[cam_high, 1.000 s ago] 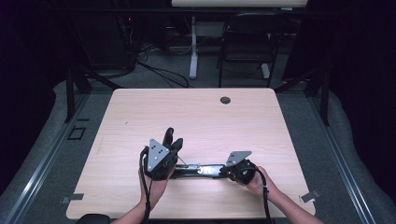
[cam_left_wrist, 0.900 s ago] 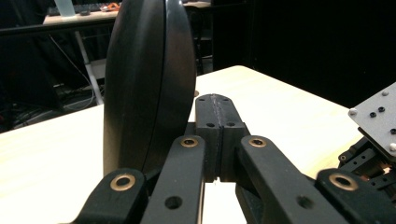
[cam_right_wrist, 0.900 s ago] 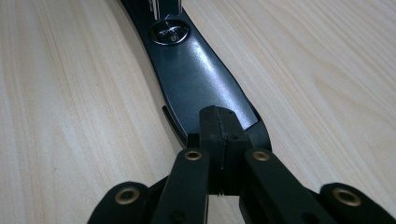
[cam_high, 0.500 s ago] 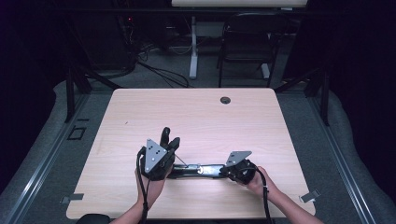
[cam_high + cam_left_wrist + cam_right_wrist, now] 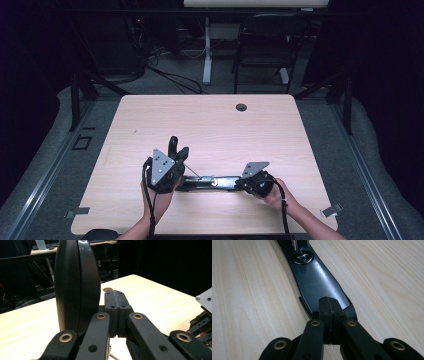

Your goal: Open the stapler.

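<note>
Left claw barely shifted; table, perhaps pliers.

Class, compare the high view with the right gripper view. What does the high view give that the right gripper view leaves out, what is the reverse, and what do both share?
High view: the whole table edge to edge, its round cable hole, a chair behind it, and the left gripper with its jaws raised. Right gripper view: close up, the round metal stud on the black tool, and the right gripper with its jaws shut. Both: the black tool lying on the pale wooden table.
</note>
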Motion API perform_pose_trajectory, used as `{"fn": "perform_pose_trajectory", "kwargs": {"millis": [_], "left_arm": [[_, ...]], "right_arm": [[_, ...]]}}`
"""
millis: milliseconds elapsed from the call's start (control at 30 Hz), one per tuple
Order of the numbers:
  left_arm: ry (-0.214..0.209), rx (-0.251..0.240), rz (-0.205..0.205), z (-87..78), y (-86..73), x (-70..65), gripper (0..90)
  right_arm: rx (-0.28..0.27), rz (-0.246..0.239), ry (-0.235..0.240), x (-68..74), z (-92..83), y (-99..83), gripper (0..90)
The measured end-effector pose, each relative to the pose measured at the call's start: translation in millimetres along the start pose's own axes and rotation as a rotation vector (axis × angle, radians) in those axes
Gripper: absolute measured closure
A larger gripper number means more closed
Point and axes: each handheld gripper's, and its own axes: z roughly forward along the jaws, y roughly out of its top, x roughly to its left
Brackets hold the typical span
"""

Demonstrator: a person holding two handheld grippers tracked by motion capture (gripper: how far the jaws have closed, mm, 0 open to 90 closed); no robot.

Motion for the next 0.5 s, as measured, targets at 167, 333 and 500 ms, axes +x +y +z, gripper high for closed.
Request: {"fn": "perform_pose_trajectory", "kwargs": {"millis": [167,333,500], "left_arm": [[0.034,-0.004,-0.043,-4.3,-0.2,12.9,90.0],[0.063,0.033,-0.143,-10.1,-5.5,37.2,90.0],[0.094,0.088,-0.184,-13.2,-14.7,53.7,90.0]], "right_arm": [[-0.002,0.0,0.0,-0.1,0.1,-0.1,90.0],[-0.002,0.002,0.003,-0.3,0.3,0.0,90.0],[0.007,0.005,0.004,-0.4,0.1,0.6,90.0]]}}
